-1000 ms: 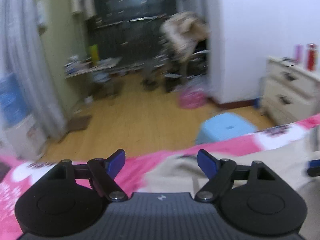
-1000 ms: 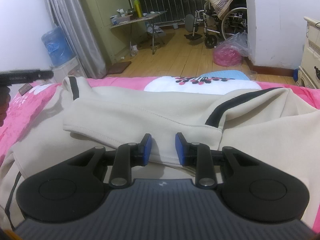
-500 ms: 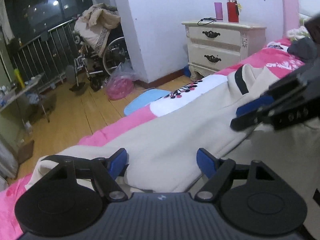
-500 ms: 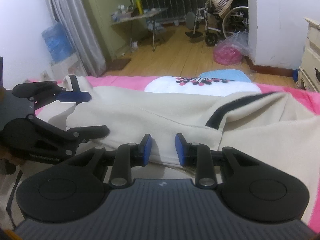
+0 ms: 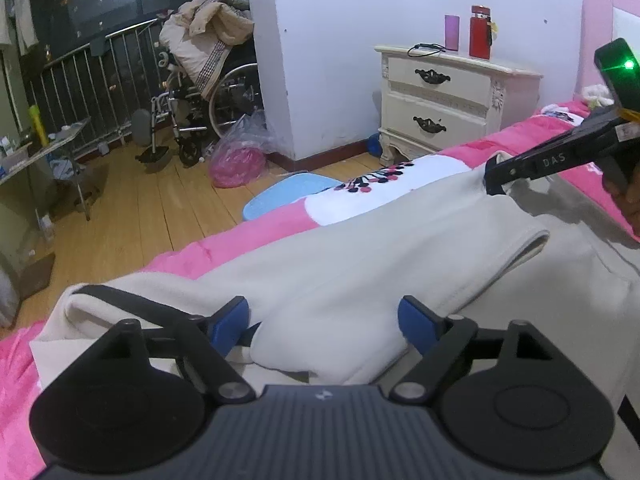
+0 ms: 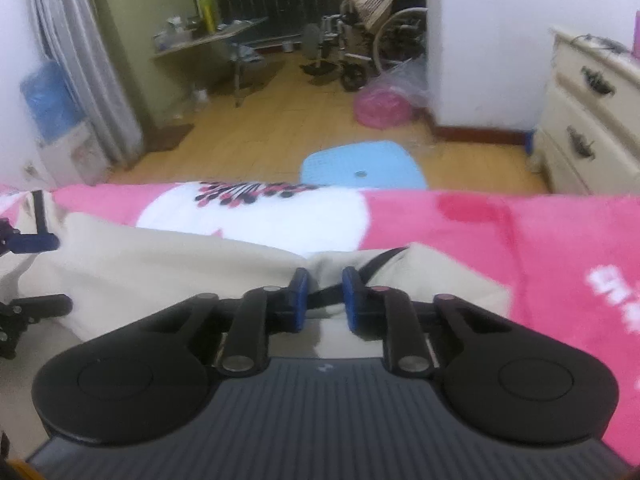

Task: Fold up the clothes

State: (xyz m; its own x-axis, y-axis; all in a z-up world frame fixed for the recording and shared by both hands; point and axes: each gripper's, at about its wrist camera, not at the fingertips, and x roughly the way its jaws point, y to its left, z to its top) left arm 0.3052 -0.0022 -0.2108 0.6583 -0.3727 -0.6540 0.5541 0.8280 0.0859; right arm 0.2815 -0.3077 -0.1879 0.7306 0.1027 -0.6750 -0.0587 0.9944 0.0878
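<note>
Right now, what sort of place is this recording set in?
Most likely a home bedroom: a bed with a pink blanket, a cream nightstand against the wall, and a wheelchair piled with bedding across a wooden floor.

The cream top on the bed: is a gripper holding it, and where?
The right gripper, its jaws just closing, pinches the cream top at its far corner by the black stripe. The left gripper is open around a fold, not gripping.

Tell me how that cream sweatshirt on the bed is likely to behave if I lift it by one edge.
The cream sweatshirt will probably sag: it already lies in soft rolled folds on the pink bedspread. It looks thick, so likely fairly heavy for cloth. With the right tongs pinching only its far corner, the rest should drag.
</note>
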